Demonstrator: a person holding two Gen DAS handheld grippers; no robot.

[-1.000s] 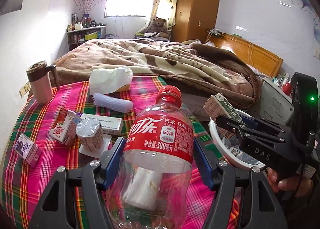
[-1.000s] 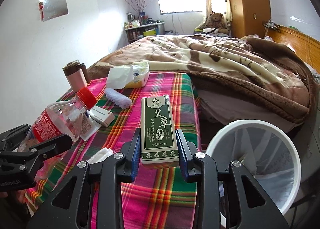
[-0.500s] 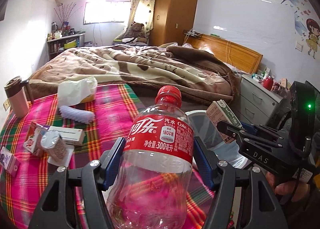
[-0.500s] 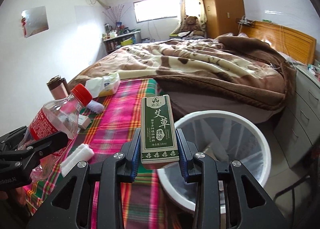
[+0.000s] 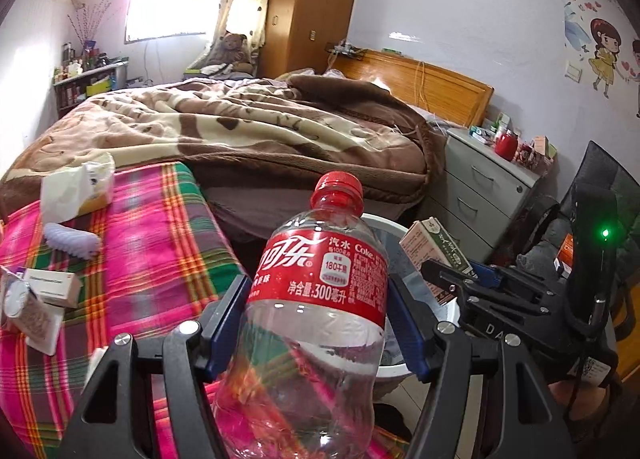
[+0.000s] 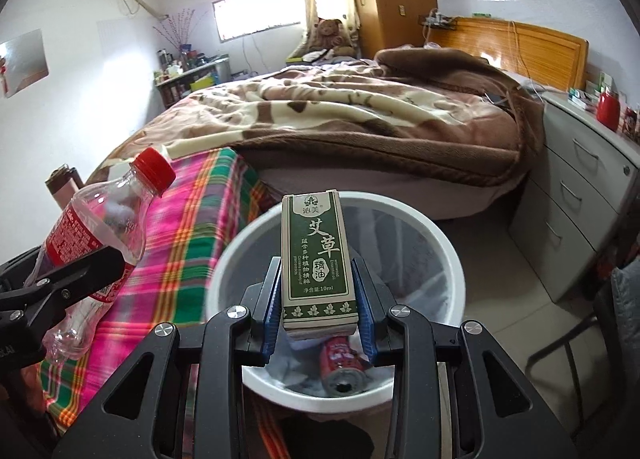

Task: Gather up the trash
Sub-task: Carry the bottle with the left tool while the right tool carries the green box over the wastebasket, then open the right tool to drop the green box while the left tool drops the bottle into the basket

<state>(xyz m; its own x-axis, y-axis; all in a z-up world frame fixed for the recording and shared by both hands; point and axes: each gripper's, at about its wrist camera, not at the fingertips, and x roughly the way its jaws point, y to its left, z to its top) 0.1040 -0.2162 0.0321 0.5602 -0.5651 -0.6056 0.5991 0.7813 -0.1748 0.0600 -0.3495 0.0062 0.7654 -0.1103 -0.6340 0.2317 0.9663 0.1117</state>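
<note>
My left gripper (image 5: 316, 323) is shut on an empty clear Coke bottle (image 5: 320, 299) with a red label and red cap, held over the table's right edge. In the right wrist view the same bottle (image 6: 96, 235) shows at the left, tilted. My right gripper (image 6: 318, 299) is shut on a small green and white box (image 6: 316, 259), held upright above the white trash bin (image 6: 448, 259). A red can (image 6: 342, 365) and crumpled paper lie in the bin. From the left wrist view the box (image 5: 436, 255) and right gripper (image 5: 460, 279) hang over the bin's rim (image 5: 384, 223).
A plaid-covered table (image 5: 132, 243) carries a tissue pack (image 5: 76, 187), a lilac brush (image 5: 72, 245), a flat white box (image 5: 50, 285) and a foil-lidded cup (image 5: 20, 307). Behind stand a bed with a brown blanket (image 5: 248, 131) and a grey drawer chest (image 6: 580, 203).
Both grippers have swung right, away from the table toward the bin. The bin has come to sit under the green box. The bottle has passed to the table's right edge.
</note>
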